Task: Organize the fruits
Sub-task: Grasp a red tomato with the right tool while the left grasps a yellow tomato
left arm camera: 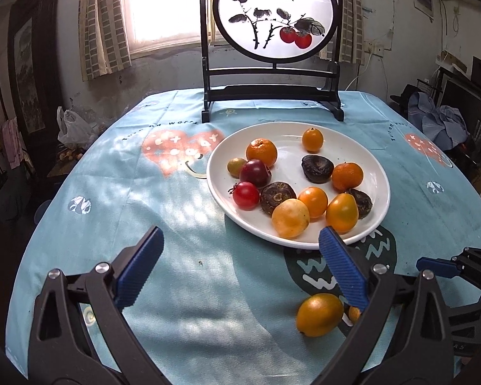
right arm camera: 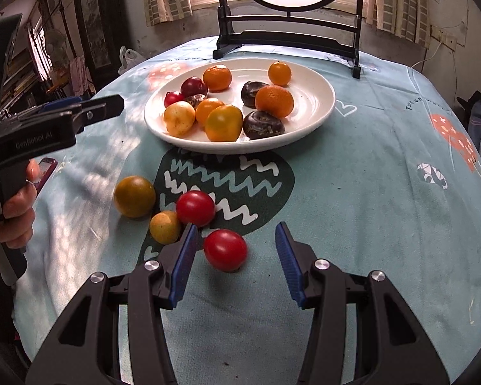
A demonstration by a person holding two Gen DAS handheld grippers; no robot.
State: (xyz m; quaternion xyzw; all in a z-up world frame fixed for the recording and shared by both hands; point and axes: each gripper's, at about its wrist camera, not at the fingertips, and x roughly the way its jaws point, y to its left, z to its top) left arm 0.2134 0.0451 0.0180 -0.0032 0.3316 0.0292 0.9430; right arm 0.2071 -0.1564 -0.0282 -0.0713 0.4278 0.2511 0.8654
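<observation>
Between our right gripper (right arm camera: 235, 252) fingers, spread and untouching: one red tomato (right arm camera: 225, 249) on tablecloth (right arm camera: 352, 199). Our left gripper (left arm camera: 240, 256): wide open, empty. White plate (right arm camera: 317, 109): assorted fruit.

"GenRobot.AI" in pale letters on side of left gripper (right arm camera: 89, 110) body. Brush-written Chinese characters w/ small red seal at top of round painted screen (left arm camera: 275, 12); can't make them out. Curved dark lettering on tablecloth (right arm camera: 352, 192), too blurred to read
</observation>
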